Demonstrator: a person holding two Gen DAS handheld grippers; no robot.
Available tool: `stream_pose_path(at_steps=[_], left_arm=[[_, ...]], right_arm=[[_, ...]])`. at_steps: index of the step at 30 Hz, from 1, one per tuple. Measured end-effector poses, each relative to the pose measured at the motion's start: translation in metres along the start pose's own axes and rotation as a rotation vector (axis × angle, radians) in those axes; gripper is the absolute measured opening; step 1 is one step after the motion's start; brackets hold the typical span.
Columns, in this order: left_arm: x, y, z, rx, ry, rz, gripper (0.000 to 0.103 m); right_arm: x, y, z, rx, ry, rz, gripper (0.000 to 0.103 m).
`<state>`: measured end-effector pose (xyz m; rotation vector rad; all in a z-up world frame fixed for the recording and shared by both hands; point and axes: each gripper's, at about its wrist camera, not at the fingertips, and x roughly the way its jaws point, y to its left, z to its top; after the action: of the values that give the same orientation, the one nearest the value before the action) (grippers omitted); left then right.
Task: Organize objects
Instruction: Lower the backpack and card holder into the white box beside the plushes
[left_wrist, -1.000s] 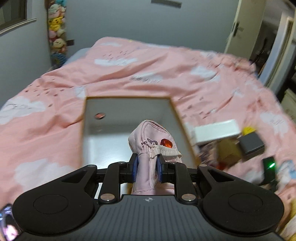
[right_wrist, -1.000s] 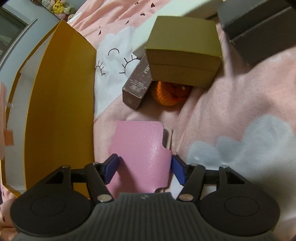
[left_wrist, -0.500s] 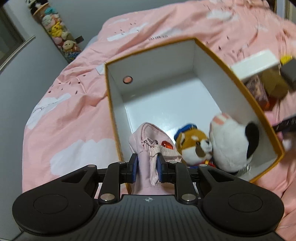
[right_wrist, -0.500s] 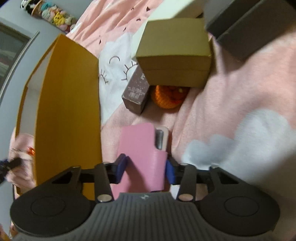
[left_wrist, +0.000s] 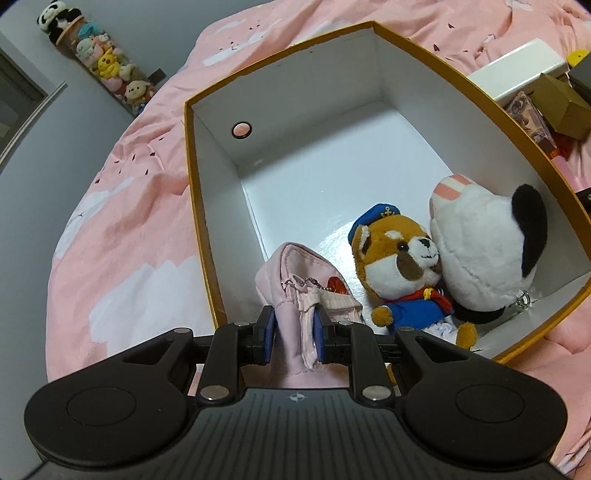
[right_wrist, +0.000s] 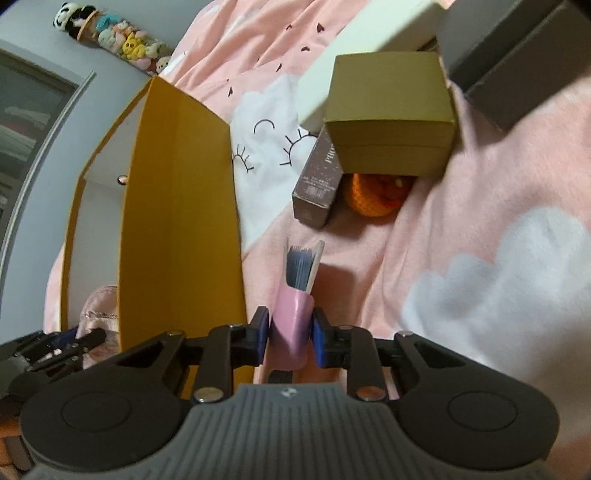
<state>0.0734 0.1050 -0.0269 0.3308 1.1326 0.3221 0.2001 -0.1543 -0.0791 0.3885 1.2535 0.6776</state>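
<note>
The left gripper (left_wrist: 293, 334) had its jaws clamped on a pale pink pouch (left_wrist: 301, 295) at the near corner of the yellow box (left_wrist: 199, 206), beside a fox plush (left_wrist: 397, 269) and a white plush (left_wrist: 487, 251) lying inside. The right gripper (right_wrist: 290, 334) pinched a pink case (right_wrist: 291, 325) above the bed (right_wrist: 480, 236), just beside the box's outer wall.

Dim, soft indoor light with a faint sheen on the white floor of the box (left_wrist: 325, 206), strong fisheye bending at every edge, and motion blur softening the pink bedspread (right_wrist: 480, 280) in the right wrist view.
</note>
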Motion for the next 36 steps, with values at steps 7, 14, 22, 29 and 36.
stream_pose_path(at_steps=[7, 14, 22, 29, 36], left_arm=[[-0.002, -0.011, -0.003, 0.052, -0.019, 0.052, 0.024], [-0.011, -0.019, -0.012, 0.096, -0.074, 0.102, 0.024], [-0.021, -0.014, -0.021, 0.093, -0.130, 0.096, 0.024], [-0.024, -0.005, -0.028, 0.059, -0.164, 0.058, 0.025], [-0.020, -0.003, -0.030, 0.050, -0.170, 0.045, 0.025]], right_arm=[[-0.055, 0.042, 0.005, -0.133, -0.176, -0.065, 0.023], [-0.092, 0.105, 0.014, -0.274, -0.259, 0.054, 0.023], [-0.015, 0.171, 0.011, -0.351, -0.068, 0.141, 0.023], [0.038, 0.197, -0.001, -0.360, 0.038, 0.134, 0.023], [0.069, 0.202, -0.008, -0.371, 0.095, 0.075, 0.023]])
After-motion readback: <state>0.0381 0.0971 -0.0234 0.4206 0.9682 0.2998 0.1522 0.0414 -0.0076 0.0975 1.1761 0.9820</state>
